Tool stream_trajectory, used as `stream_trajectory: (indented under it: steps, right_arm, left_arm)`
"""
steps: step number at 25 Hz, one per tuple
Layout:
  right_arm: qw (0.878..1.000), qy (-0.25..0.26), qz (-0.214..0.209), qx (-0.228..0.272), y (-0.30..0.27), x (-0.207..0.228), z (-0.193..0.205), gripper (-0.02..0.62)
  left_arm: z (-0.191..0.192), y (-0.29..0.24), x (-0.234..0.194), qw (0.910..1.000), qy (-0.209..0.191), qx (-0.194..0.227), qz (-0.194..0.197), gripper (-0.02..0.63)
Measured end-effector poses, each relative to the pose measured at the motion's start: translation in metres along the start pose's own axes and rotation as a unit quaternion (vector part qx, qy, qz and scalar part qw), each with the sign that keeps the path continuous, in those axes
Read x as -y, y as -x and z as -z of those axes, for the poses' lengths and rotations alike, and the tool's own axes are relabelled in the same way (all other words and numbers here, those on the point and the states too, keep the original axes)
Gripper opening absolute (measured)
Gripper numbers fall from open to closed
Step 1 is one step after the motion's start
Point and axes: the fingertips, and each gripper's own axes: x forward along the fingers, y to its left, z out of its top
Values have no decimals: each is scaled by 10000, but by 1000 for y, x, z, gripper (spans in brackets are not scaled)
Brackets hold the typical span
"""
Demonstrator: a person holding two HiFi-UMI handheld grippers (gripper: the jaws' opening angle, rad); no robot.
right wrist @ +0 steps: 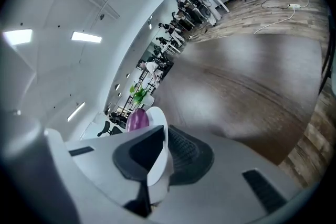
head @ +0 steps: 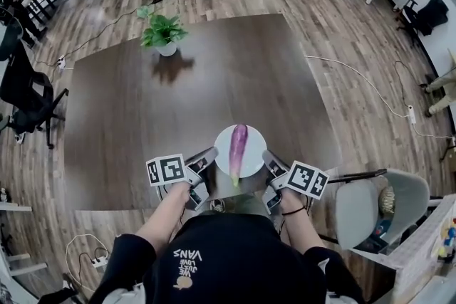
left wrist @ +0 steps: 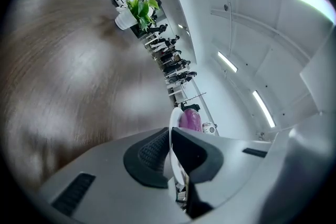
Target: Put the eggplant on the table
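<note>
The left gripper (head: 211, 154) is clenched on the left rim of a white plate (head: 254, 148), and the right gripper (head: 269, 157) on its right rim. The eggplant (head: 238, 146) lies on the plate, at the near edge of the table (head: 214, 82). 1 plant (head: 162, 33) stands at the far side.
</note>
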Motion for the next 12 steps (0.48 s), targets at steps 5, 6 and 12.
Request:
stream_trajectory:
  steps: [5,6,12]
  right_arm:
    - [9998,53,-33,-177,-19,4,-21,35]
    - [9997,67,-42,-216,-23,5,-26,35]
    - [9990,164,-98,-416,-53,11,-60,35]
  left_arm:
    - [-17,-17,-4,9998,63,153,-76,26]
    - [-21,-20,-5,9998,85,183,-92,26]
    - [-47,-47,-12,9989,221,383,-150,26]
